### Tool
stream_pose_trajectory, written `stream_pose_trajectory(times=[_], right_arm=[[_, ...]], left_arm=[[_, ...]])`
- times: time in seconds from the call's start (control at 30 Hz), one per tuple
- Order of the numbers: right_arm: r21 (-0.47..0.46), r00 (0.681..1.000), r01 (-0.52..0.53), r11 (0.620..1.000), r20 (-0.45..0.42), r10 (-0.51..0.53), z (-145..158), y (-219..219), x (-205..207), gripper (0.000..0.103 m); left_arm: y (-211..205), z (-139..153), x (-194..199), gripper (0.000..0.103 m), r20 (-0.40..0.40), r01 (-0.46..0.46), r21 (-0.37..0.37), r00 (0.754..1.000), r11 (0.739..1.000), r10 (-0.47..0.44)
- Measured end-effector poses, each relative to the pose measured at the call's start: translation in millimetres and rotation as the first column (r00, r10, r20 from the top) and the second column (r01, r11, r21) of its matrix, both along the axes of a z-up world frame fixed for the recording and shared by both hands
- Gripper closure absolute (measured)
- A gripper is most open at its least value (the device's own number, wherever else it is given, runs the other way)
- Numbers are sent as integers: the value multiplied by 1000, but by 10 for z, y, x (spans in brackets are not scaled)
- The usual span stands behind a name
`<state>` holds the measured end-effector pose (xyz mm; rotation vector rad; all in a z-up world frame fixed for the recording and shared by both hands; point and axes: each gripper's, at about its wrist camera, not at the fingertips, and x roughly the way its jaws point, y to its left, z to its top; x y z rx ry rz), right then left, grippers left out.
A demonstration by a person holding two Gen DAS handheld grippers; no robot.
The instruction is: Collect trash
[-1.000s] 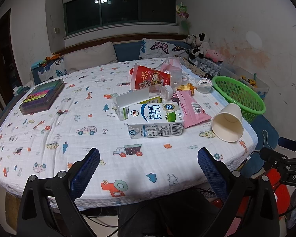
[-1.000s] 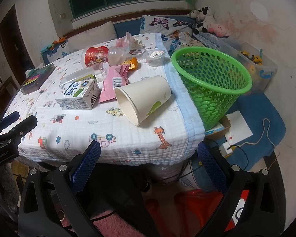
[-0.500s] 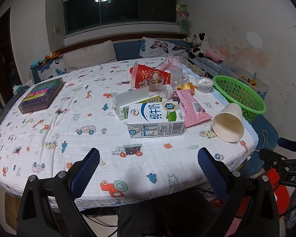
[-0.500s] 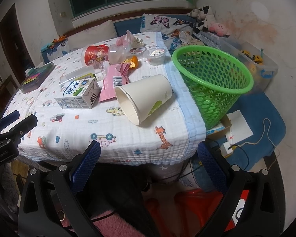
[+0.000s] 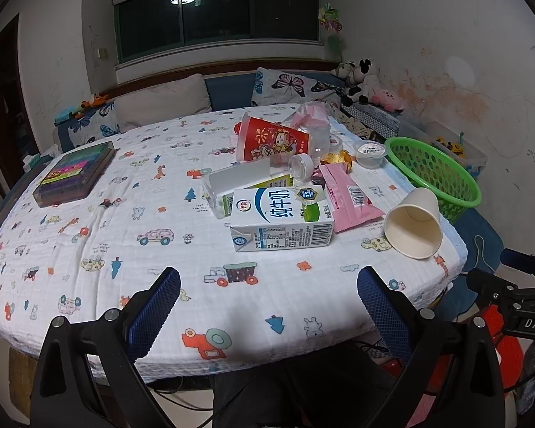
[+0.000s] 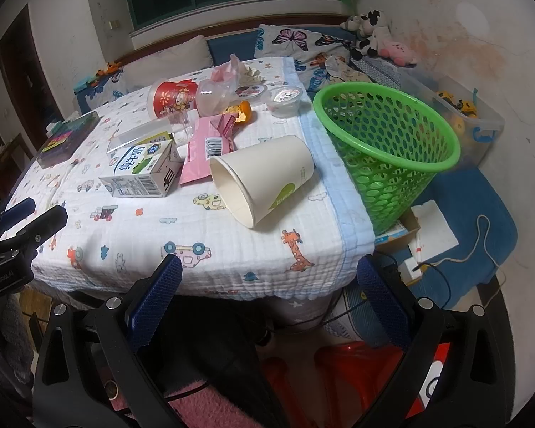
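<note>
Well, both grippers (L (image 5: 267, 297), R (image 6: 269, 285)) gape before paper cup (image 6: 264, 180).

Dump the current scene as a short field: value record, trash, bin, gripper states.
surface: table with printed cloth
bin: green basket, beside the table's right edge, nothing seen inside
nearest trash: paper cup, on its side, mouth toward camera
other trash: milk carton, pink wrapper, red cup, all lying down
left gripper: open, holding nothing
right gripper: open, holding nothing, aimed at paper cup
collected: none visible
</note>
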<state>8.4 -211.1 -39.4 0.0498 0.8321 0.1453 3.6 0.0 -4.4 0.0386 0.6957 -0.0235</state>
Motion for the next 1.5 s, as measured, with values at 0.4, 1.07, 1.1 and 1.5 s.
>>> stream_pose_trajectory(times=[0.4,1.07,1.1,1.5], right_arm=[[5,1000,-7,1000,-4,7,7,-3,47,5],[82,997,25,996,-68,-19,-24,-175,419,8],[87,997,23,996,-71,-17,-19,-176,438,8],[228,984,58,972,-179,-17,-39,-261,887,8]], left_arm=[[-3,-18,39,7,-3,-1,-1,1000,1000,1],[79,13,283,7,-2,24,10,1000,1000,-24],[89,18,300,7,-4,28,7,1000,1000,-28],[199,14,556,7,-20,83,33,996,996,-82]])
